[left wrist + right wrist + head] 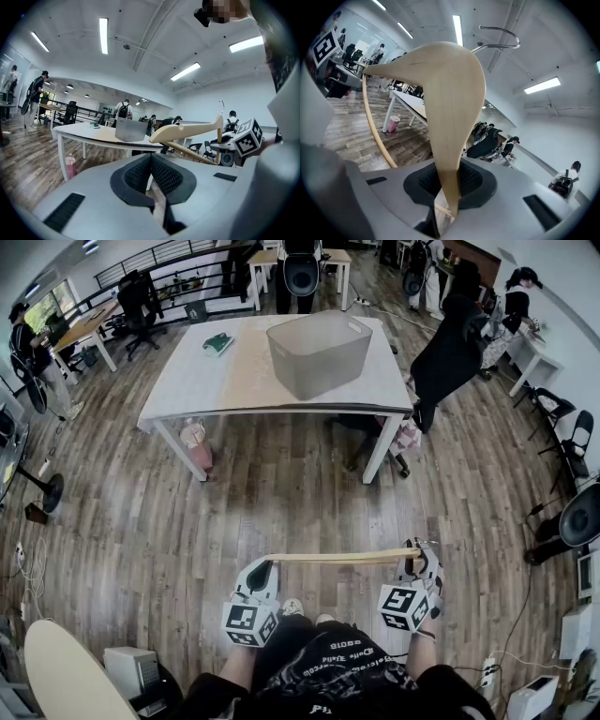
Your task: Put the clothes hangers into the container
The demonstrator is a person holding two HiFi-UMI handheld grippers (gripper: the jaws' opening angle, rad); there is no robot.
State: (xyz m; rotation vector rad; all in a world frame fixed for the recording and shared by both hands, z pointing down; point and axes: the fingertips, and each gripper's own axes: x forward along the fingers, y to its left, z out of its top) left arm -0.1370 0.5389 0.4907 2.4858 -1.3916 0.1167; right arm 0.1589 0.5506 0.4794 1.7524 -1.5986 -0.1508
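A wooden clothes hanger [342,557] lies level between my two grippers, low in front of my body. My right gripper [412,561] is shut on one end of it; in the right gripper view the wood [450,93] runs up out of the jaws [449,180], with the metal hook [499,37] above. My left gripper [262,570] sits at the hanger's other end, jaws [151,161] closed together with nothing between them, and the hanger's tip [187,130] passes above and to the right. The grey container [319,352] stands on the white table [187,381] across the floor.
A green item [218,343] lies on the table's left part. A pink bottle [197,444] stands under the table by its left leg. A person in black [450,352] bends at the table's right side. Fans, desks, chairs and other people ring the room.
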